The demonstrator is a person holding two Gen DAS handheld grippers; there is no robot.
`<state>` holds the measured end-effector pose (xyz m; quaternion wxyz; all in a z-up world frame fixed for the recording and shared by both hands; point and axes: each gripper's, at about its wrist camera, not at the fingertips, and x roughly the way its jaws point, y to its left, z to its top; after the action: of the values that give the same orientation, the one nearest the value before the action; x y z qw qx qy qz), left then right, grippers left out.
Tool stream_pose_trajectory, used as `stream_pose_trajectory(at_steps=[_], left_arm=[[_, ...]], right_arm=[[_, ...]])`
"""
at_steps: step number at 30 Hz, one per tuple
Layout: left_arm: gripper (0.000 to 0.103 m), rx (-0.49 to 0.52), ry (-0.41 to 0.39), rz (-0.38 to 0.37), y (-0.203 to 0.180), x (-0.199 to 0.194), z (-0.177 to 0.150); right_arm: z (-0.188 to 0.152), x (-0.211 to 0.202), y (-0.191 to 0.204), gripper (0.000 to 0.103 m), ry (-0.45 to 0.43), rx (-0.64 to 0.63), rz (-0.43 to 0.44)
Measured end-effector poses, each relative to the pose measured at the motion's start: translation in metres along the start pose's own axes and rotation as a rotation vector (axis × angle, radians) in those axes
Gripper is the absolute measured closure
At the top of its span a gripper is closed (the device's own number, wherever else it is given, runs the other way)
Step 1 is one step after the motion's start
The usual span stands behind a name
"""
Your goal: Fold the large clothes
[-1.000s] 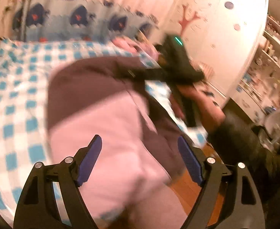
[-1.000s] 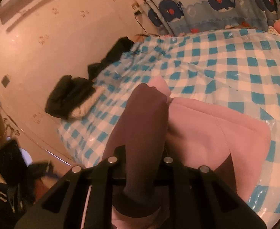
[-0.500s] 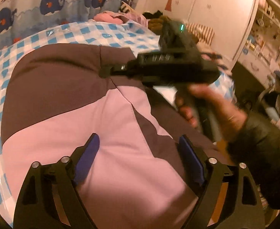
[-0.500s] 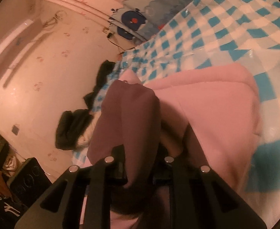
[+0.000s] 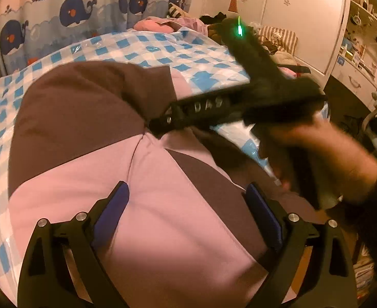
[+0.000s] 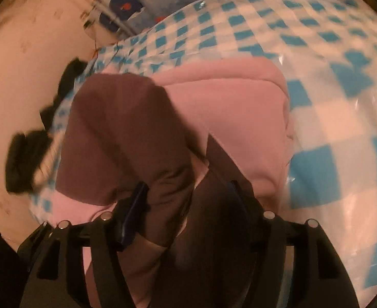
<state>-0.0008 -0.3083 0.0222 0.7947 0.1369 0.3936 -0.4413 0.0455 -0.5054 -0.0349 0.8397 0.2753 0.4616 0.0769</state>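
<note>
A large pink and brown garment (image 5: 90,133) lies folded on the blue-checked bed cover (image 5: 147,48). My left gripper (image 5: 185,205) is open and empty, hovering over the pink panel near the bed's front edge. My right gripper (image 5: 162,123) reaches in from the right, its tips at the seam where brown meets pink. In the right wrist view the right gripper (image 6: 185,197) has its jaws parted, with a brown sleeve (image 6: 126,138) lying loosely between them over the pink part (image 6: 234,102).
A whale-print curtain (image 5: 75,18) hangs behind the bed. Pink pillows (image 5: 157,24) and striped bedding (image 5: 278,36) lie at the far end. Dark clothes (image 6: 26,164) sit at the bed's left edge by the wall. White shelves (image 5: 363,33) stand right.
My right gripper was shut on the brown sleeve and has opened, with the sleeve laid down over the pink part. My left gripper came closer to the garment and stayed open.
</note>
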Motion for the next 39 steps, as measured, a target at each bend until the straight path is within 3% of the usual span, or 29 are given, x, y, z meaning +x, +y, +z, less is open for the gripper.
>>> stream_pose_trajectory(at_steps=[3,5,8,10,14,17,21,24,27,30,35,37,39], left_arm=[[0.016,-0.064,-0.044,-0.028,0.015,-0.03,0.0],[0.016,-0.133,-0.114,-0.016,0.036,-0.058,-0.005],[0.016,-0.351,-0.214,0.052,0.1,-0.091,-0.022],[0.016,-0.491,-0.214,0.081,0.139,-0.091,-0.036],[0.016,-0.744,-0.192,0.026,0.197,-0.061,-0.074],[0.015,-0.779,-0.196,-0.034,0.196,-0.04,-0.095],[0.016,-0.776,-0.236,-0.083,0.194,-0.044,-0.105],[0.016,-0.744,-0.255,0.032,0.198,-0.065,-0.108],[0.016,-0.807,-0.277,0.097,0.226,-0.094,-0.127],[0.015,-0.818,-0.25,0.146,0.236,-0.11,-0.143],[0.016,-0.756,-0.217,0.186,0.223,-0.114,-0.141],[0.016,-0.708,-0.291,0.263,0.212,-0.133,-0.13],[0.016,-0.638,-0.341,0.291,0.202,-0.145,-0.114]], right_arm=[[-0.002,-0.005,-0.001,0.041,-0.02,0.012,-0.005],[-0.004,-0.007,-0.004,0.041,-0.029,0.02,-0.006],[-0.009,-0.006,-0.006,0.039,-0.066,0.035,-0.007],[-0.011,-0.002,-0.001,0.036,-0.114,0.029,-0.027],[-0.021,0.005,0.007,0.033,-0.209,-0.003,-0.062],[-0.025,0.01,0.013,0.031,-0.252,-0.019,-0.063],[-0.021,0.028,0.02,0.026,-0.273,-0.019,-0.001],[-0.01,0.06,0.052,0.026,-0.249,-0.042,0.034],[-0.004,0.098,0.087,0.026,-0.211,-0.083,0.125],[-0.002,0.12,0.116,0.025,-0.175,-0.184,0.171],[0.014,0.115,0.12,0.025,-0.065,-0.282,0.155],[0.019,0.098,0.122,0.024,-0.025,-0.285,0.117],[0.016,0.076,0.132,0.022,-0.016,-0.342,0.049]])
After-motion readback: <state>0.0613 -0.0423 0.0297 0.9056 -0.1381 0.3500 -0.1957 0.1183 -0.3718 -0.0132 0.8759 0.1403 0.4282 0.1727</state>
